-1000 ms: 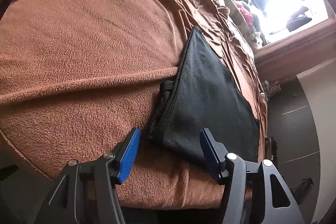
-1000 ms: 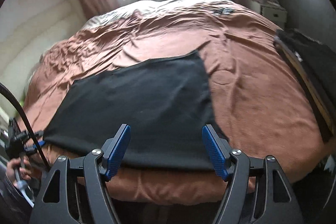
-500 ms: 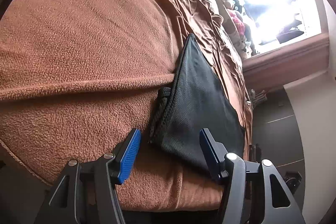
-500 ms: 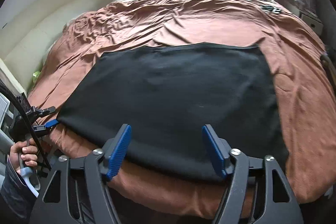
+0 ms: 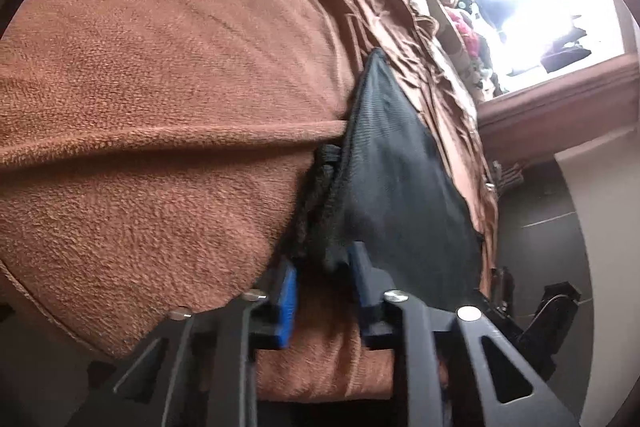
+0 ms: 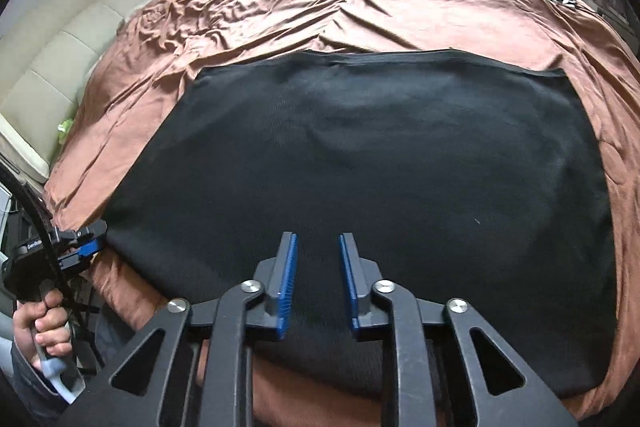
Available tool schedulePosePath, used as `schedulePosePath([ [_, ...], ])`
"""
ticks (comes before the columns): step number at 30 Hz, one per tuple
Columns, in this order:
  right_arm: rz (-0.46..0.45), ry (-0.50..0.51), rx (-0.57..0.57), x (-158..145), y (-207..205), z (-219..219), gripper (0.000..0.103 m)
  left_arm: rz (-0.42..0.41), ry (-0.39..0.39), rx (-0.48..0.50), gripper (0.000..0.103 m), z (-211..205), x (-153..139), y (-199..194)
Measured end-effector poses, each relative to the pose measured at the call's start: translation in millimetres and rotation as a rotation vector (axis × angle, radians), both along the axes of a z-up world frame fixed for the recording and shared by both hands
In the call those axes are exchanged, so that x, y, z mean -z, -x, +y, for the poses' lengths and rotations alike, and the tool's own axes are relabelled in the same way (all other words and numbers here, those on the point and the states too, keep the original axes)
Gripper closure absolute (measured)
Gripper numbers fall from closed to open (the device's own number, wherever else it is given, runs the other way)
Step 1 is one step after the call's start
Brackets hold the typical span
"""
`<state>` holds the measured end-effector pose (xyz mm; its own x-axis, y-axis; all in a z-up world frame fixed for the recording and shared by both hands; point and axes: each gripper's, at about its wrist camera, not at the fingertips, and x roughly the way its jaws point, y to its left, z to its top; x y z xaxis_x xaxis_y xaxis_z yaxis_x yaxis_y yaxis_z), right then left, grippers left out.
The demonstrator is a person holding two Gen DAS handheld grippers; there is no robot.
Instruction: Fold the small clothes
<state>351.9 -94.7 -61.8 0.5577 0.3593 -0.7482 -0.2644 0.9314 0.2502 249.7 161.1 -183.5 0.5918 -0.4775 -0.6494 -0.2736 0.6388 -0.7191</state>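
Observation:
A black garment (image 6: 380, 155) lies spread flat on the brown bed cover (image 6: 400, 11). My left gripper (image 5: 320, 255) is closing on the garment's (image 5: 400, 179) near-left corner, and the cloth is bunched between its blue pads. The right wrist view shows that same left gripper (image 6: 86, 247) at the garment's left corner, held by a person's hand (image 6: 44, 323). My right gripper (image 6: 318, 239) hovers over the middle of the garment's near edge. Its jaws are closing, with a gap left and flat cloth showing between them.
The fleecy brown cover (image 5: 160, 67) hangs over the bed's near edge. A cream padded headboard (image 6: 60, 59) runs along the left. Clothes are piled on the window sill (image 5: 472, 27) beyond the bed. A black cable (image 6: 36, 211) loops by the left hand.
Both grippers' jaws have narrowed a lot. The left one has pinched the garment's corner. The right gripper has slid left along the near edge and lower over the garment's middle.

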Motion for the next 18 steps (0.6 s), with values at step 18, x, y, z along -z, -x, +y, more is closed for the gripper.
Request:
schedulePosePath([
  [18,0.059,0.086,0.052,20,-103,37,0.097,0.037,-0.015,-0.064,0.096,-6,1,-12],
])
